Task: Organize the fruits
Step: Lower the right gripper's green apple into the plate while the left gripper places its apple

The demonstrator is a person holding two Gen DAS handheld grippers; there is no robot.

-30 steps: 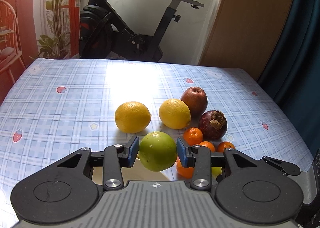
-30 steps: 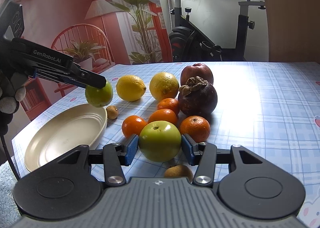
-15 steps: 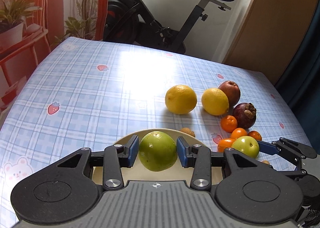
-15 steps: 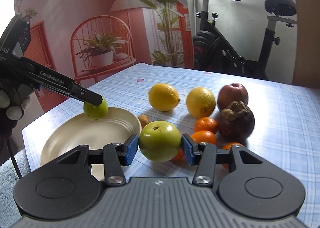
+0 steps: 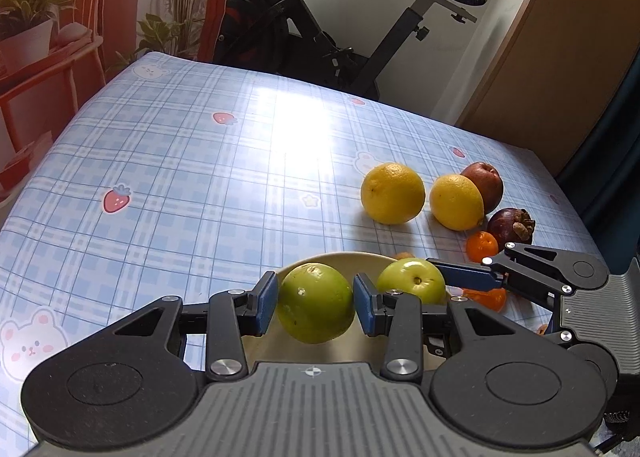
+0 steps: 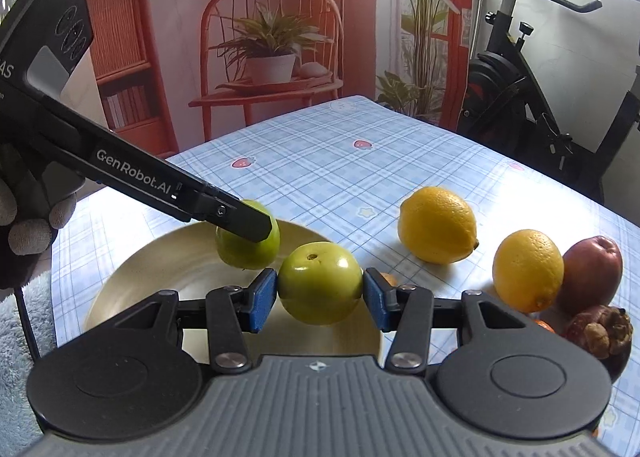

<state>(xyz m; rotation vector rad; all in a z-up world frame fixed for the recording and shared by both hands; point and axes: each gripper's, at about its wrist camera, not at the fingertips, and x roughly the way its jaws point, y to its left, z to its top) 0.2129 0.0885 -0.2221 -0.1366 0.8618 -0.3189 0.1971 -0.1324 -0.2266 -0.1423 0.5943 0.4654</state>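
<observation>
Two green fruits, both in your grip, both over the cream plate (image 6: 132, 277).

Item one: green fruit in left gripper (image 5: 316, 307). Your left gripper (image 5: 315, 307) has its fingers (image 5: 267, 307) closed on it, blue pads pressed to either flank, fruit roughly round with no long axis to mind. It hangs above the near-left part of the plate, the rim (image 5: 340, 257) showing just beyond it. In the right wrist view it sits lower over the dish than its partner.

Item two: green fruit in right gripper (image 6: 320, 283), stem dimple tilted up toward the camera. Your right gripper (image 6: 320, 293) is clamped on it the same way, pads on both sides. It rides over the plate's right side, just beside item one, apart from it as far as can be told.

Governing relation: the plate lies directly beneath both loads, so each release is a matter of going down, not across. Your left hand looks nearer the dish floor; lower it first, I judge, and keep the right clear so the fruits do not knock.

Remaining stock on the tabletop (image 5: 200, 161): two lemons (image 6: 438, 225), red apple (image 6: 592, 271), mangosteen (image 6: 600, 331), tangerines (image 5: 482, 245), all right of the plate.
</observation>
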